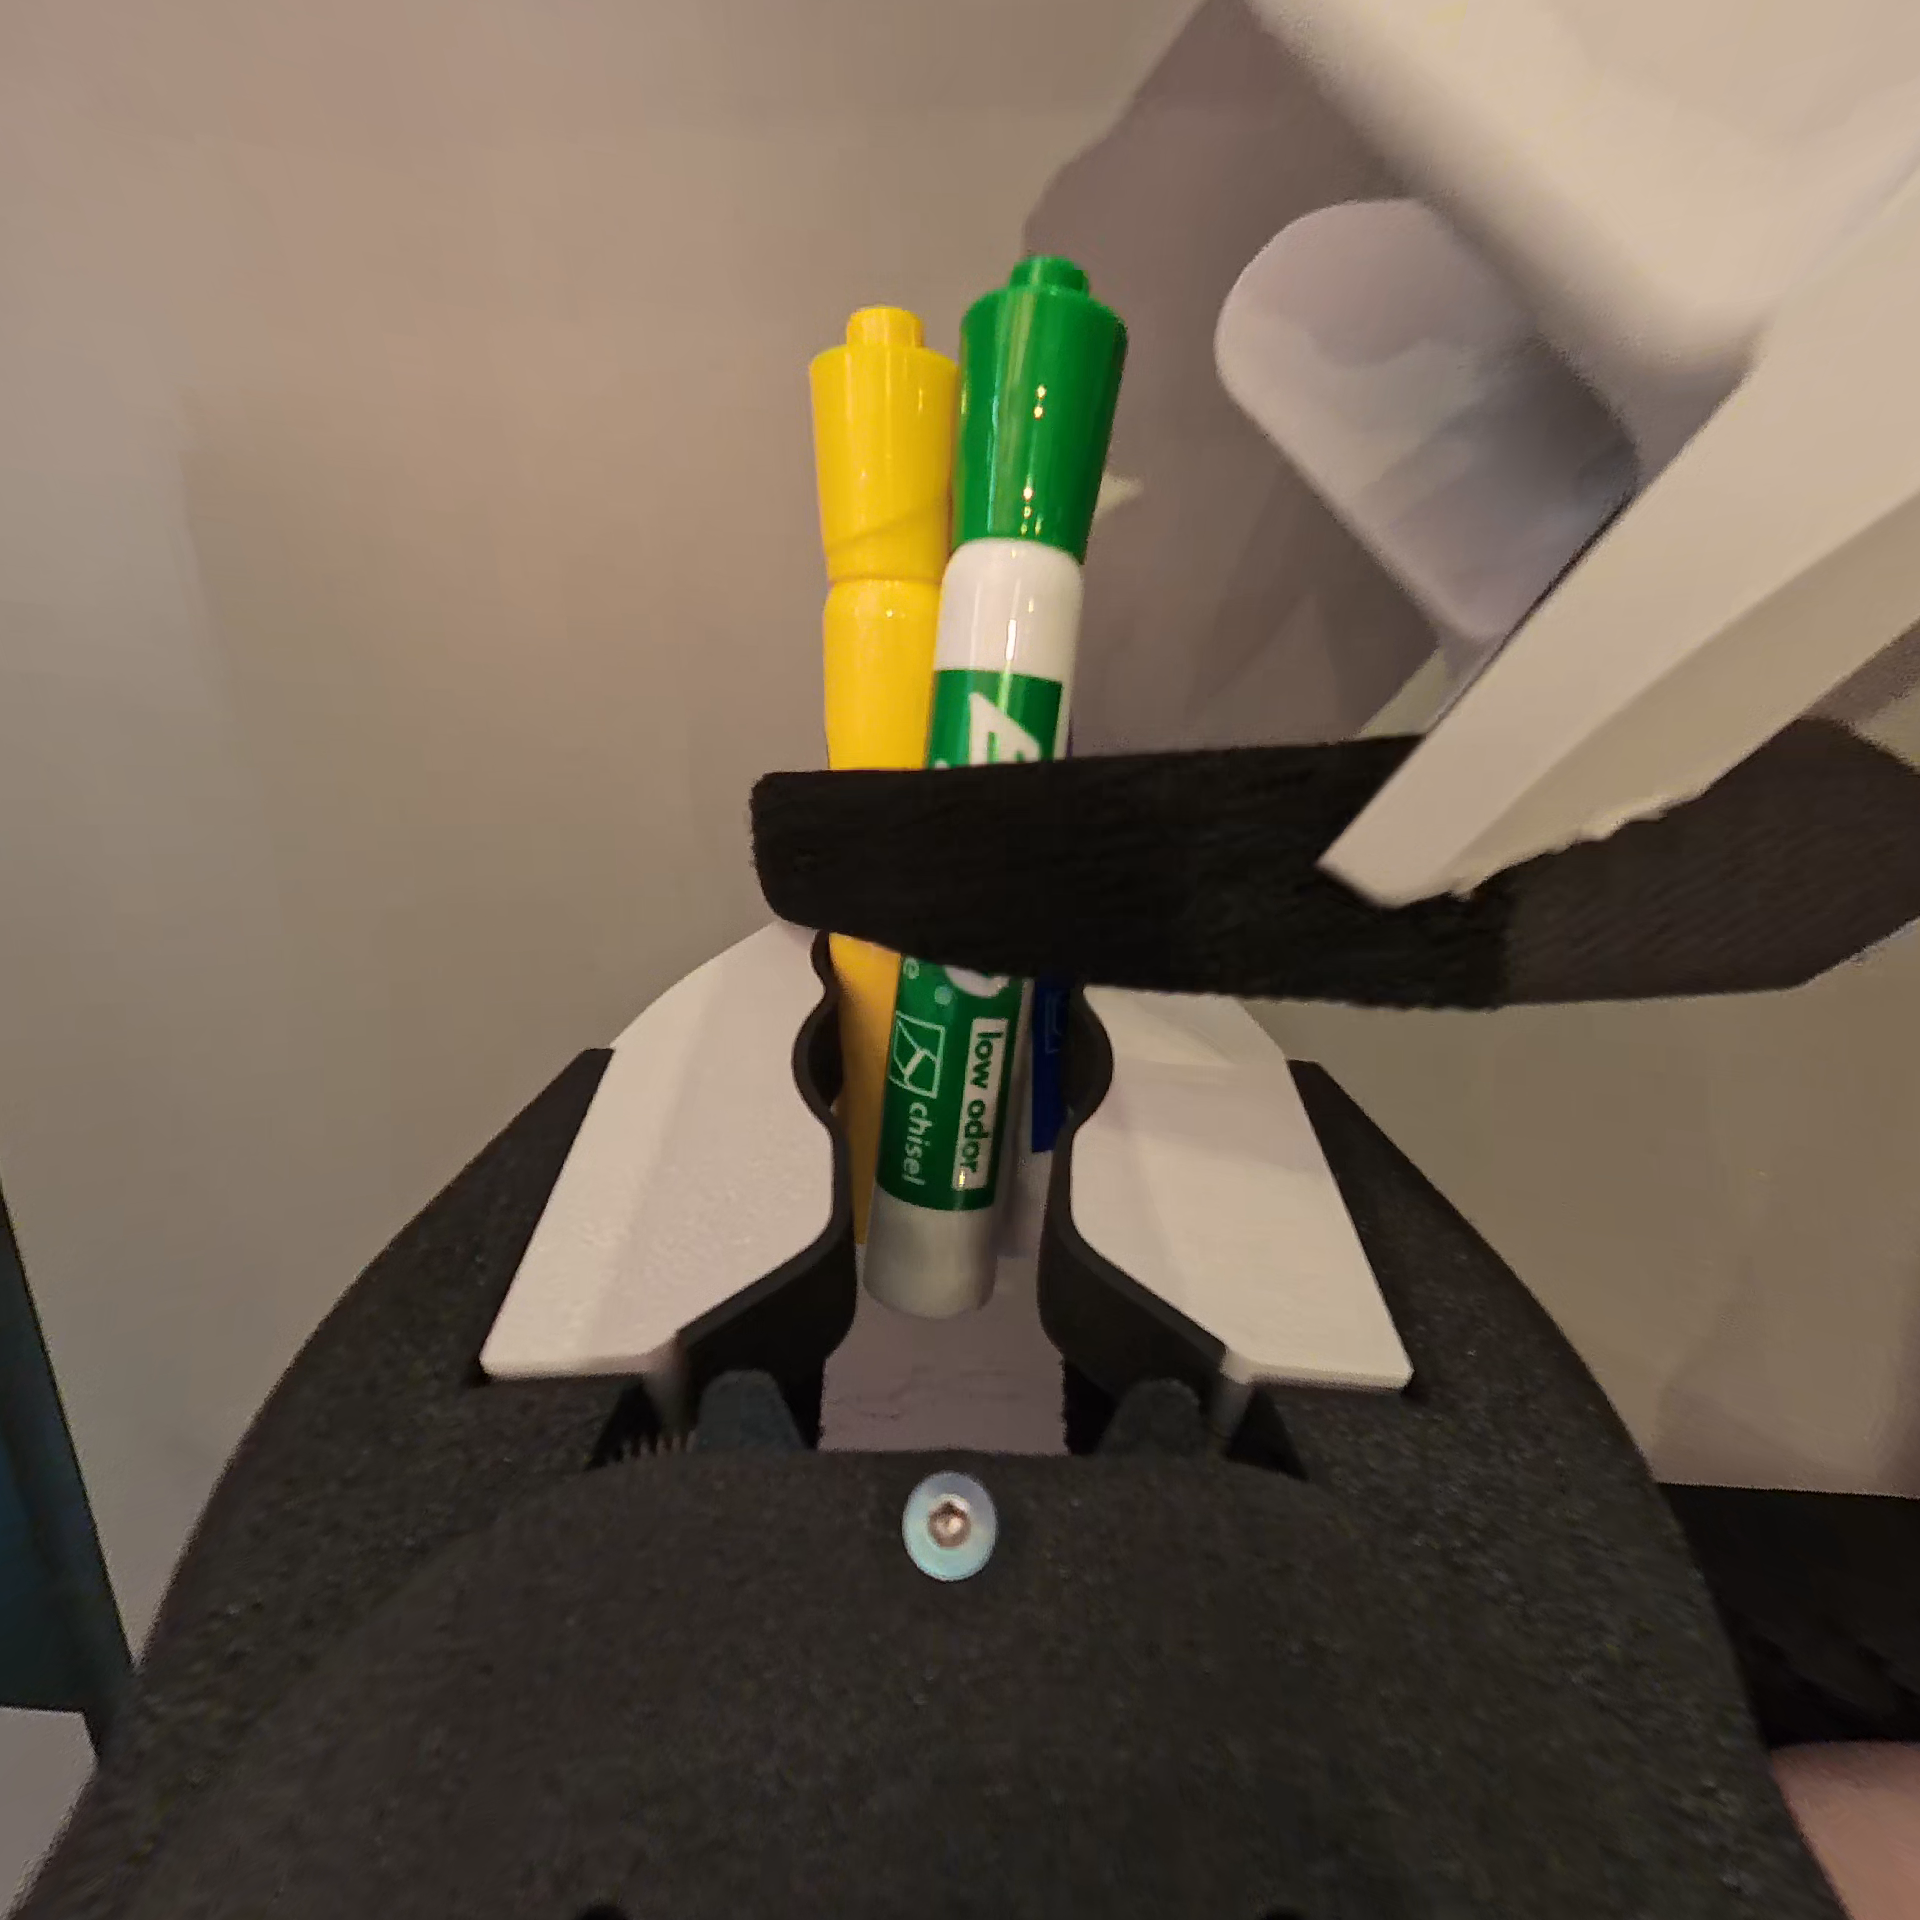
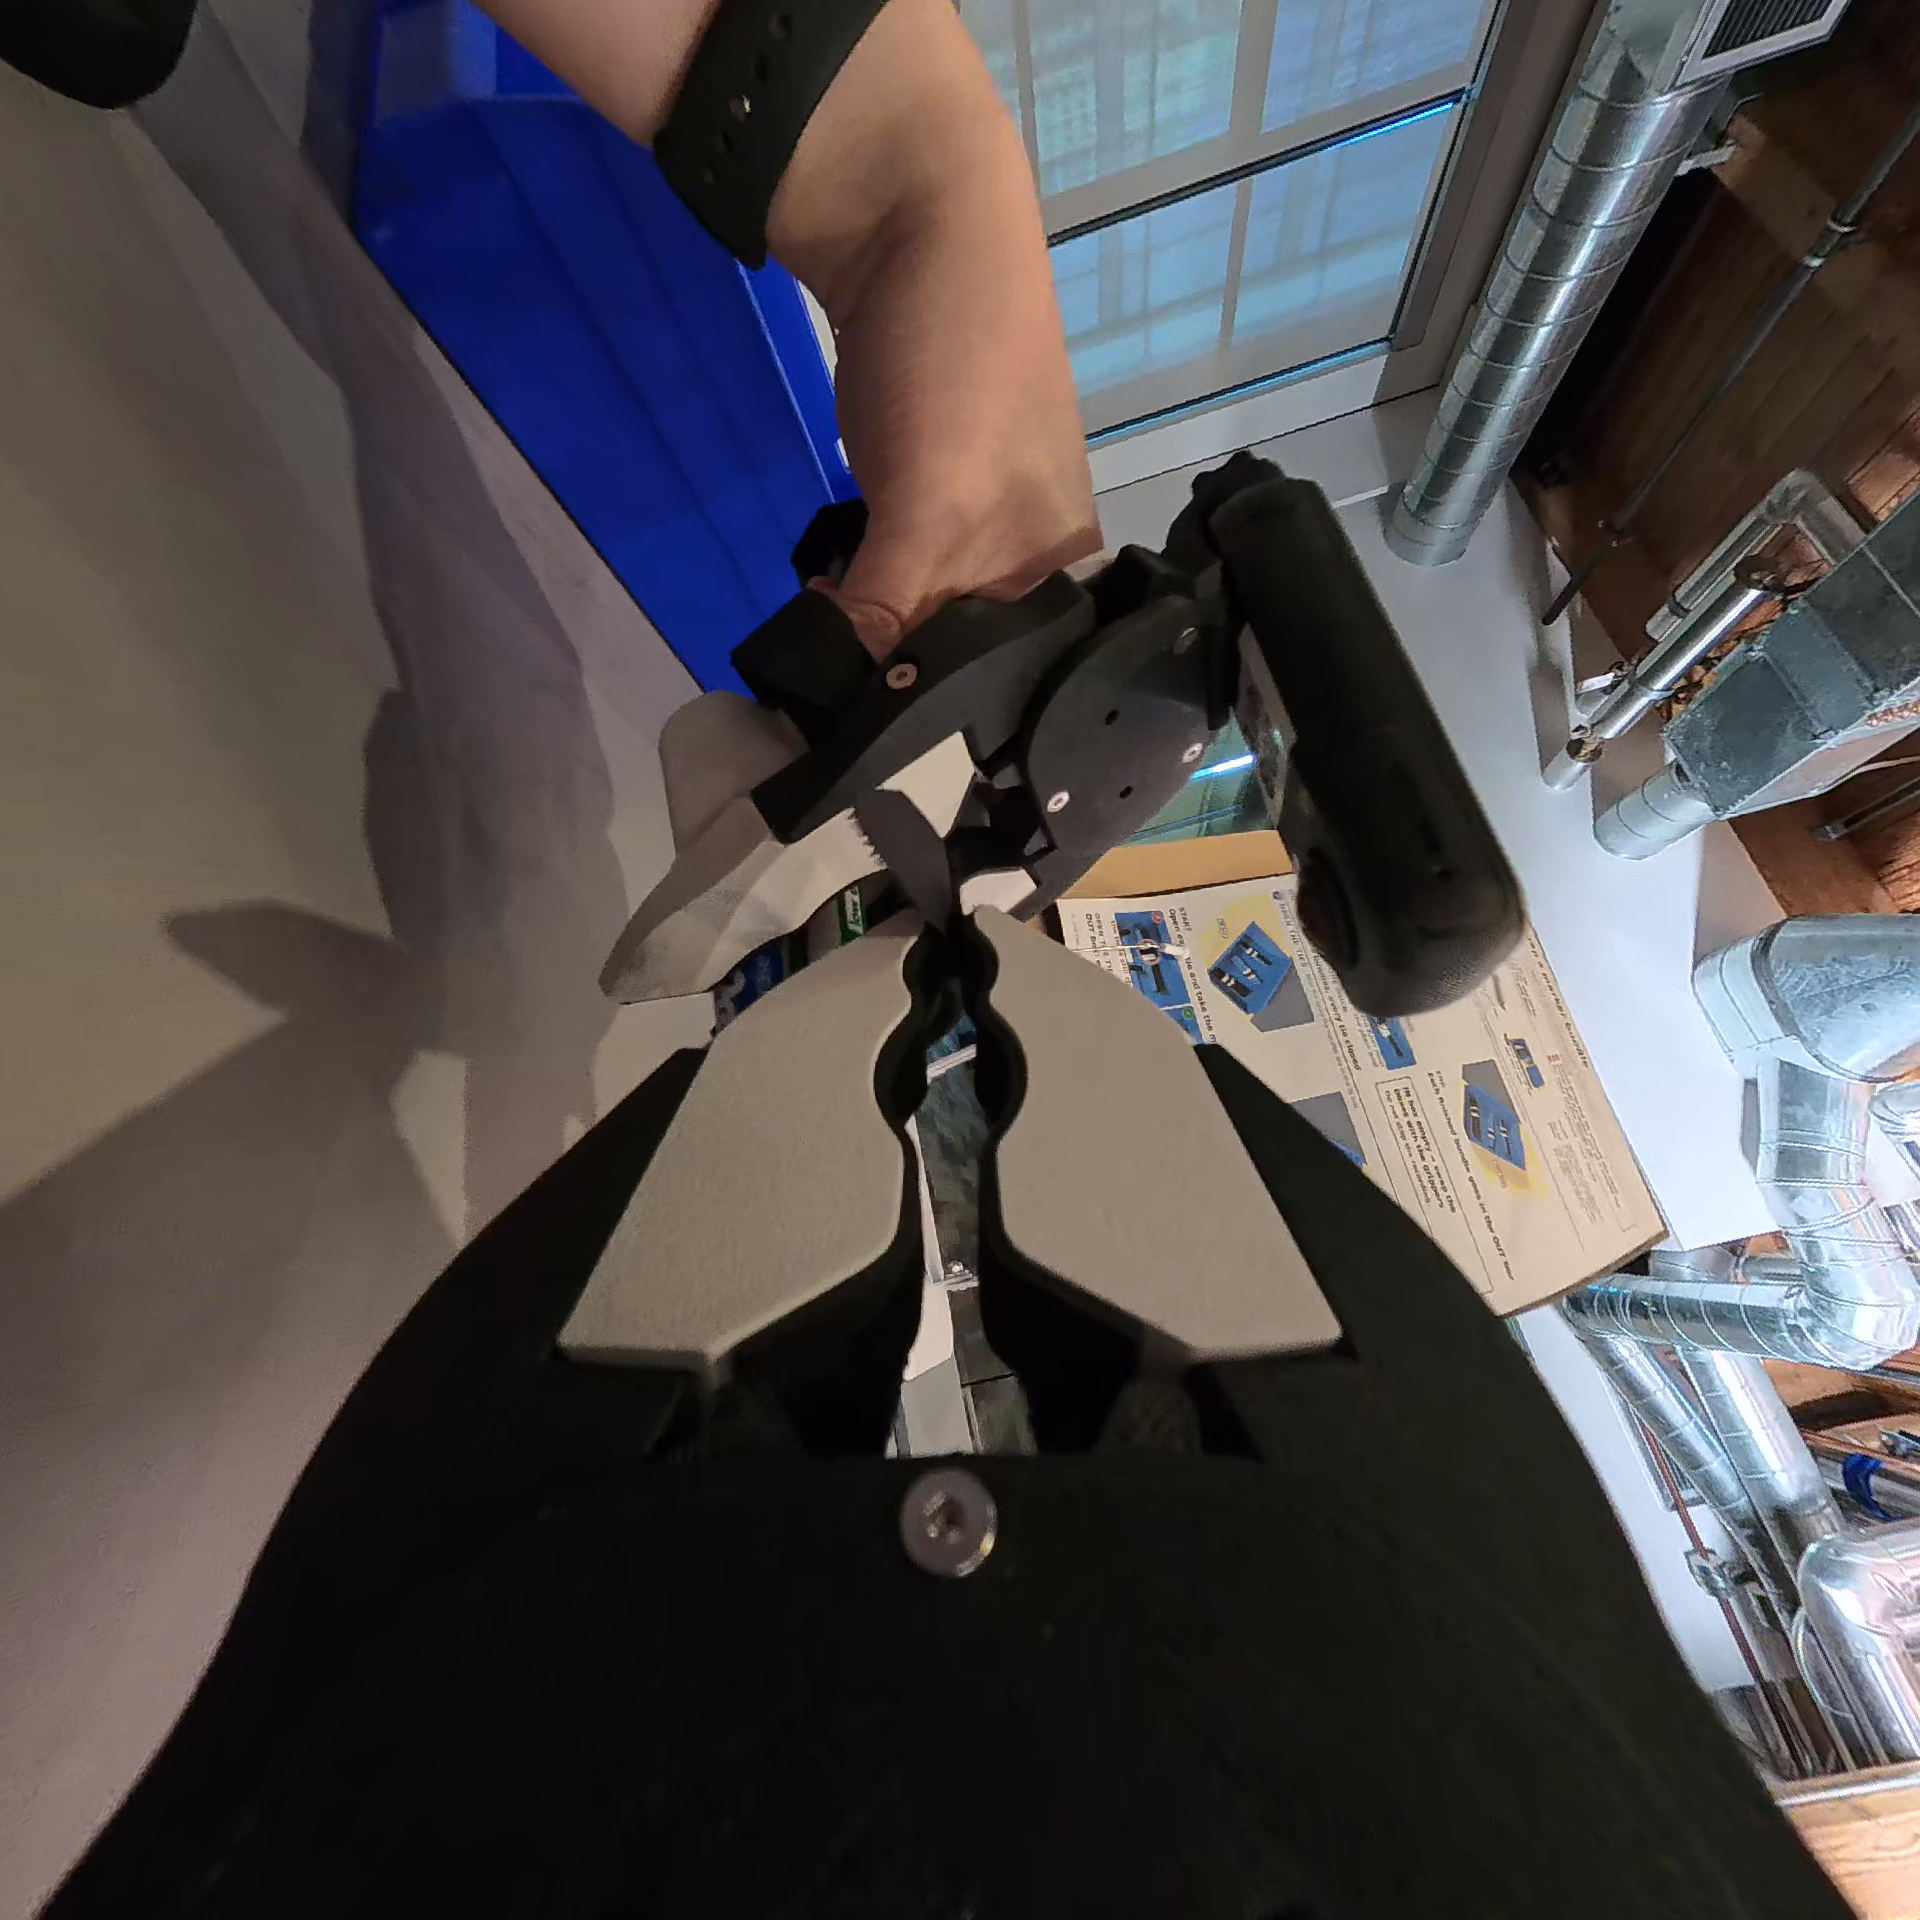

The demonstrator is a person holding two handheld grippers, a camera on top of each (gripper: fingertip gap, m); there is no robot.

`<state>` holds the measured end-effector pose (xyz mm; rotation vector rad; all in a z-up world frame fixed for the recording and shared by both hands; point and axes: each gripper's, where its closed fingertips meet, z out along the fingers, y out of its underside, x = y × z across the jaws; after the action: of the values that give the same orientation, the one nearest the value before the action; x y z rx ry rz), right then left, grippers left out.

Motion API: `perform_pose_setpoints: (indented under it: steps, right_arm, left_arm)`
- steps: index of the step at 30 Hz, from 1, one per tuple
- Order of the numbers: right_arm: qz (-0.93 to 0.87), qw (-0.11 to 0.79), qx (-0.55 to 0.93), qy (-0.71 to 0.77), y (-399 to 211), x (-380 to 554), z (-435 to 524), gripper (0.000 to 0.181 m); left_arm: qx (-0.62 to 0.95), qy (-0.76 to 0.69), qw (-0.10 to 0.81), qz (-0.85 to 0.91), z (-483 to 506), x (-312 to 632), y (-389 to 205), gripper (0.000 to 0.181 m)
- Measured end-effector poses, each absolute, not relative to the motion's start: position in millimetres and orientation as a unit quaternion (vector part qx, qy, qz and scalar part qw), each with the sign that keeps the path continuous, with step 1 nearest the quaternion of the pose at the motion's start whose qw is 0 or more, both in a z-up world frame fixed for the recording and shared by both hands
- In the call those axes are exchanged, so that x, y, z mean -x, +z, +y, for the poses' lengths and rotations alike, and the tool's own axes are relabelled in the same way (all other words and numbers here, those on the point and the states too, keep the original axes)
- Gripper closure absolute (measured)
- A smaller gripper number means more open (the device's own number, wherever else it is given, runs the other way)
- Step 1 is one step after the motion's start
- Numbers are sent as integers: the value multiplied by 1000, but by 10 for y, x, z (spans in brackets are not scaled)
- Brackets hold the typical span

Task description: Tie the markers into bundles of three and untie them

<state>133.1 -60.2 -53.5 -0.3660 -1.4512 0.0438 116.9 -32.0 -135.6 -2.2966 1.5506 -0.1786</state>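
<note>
Three markers stand upright between my left gripper's (image 1: 940,1132) fingers, clamped: a green marker (image 1: 997,790) in front, a yellow marker (image 1: 878,623) touching it on the left, and a sliver of a blue marker (image 1: 1047,1081) behind. A black strap (image 1: 1039,862) loops around them just above the fingertips. My right gripper (image 2: 951,971) is closed, pinching the strap's free end (image 2: 920,862), pulled taut sideways. Beyond it, a hand (image 2: 935,416) holds the left gripper near a blue bin (image 2: 582,312) and an instruction sheet (image 2: 1403,1091).
</note>
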Motion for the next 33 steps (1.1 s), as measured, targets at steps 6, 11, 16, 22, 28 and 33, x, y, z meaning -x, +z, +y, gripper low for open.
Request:
perform_pose_setpoints:
  steps: [6, 11, 16, 22, 28, 33]
  right_arm:
    - [-681, 715, 156, 23, -639, -1310, -651, 178]
    - [-684, 715, 145, 8, -669, -1300, -684, 177]
    - [-685, 715, 139, 14, -672, -1309, -724, 177]
    - [-685, 716, 132, 10, -685, -1297, -744, 176]
    - [-682, 720, 130, 8, -677, -1298, -741, 172]
    - [-682, 720, 127, 9, -676, -1301, -749, 172]
  left_arm:
    - [812, -57, 183, 551, -329, -1163, -1326, 143]
    - [814, -62, 184, 548, -344, -1138, -1293, 143]
    - [816, -67, 188, 543, -342, -1120, -1262, 143]
    - [816, -76, 183, 543, -369, -1124, -1264, 142]
    - [812, -68, 178, 551, -381, -1124, -1291, 142]
    - [808, -74, 184, 554, -381, -1151, -1274, 143]
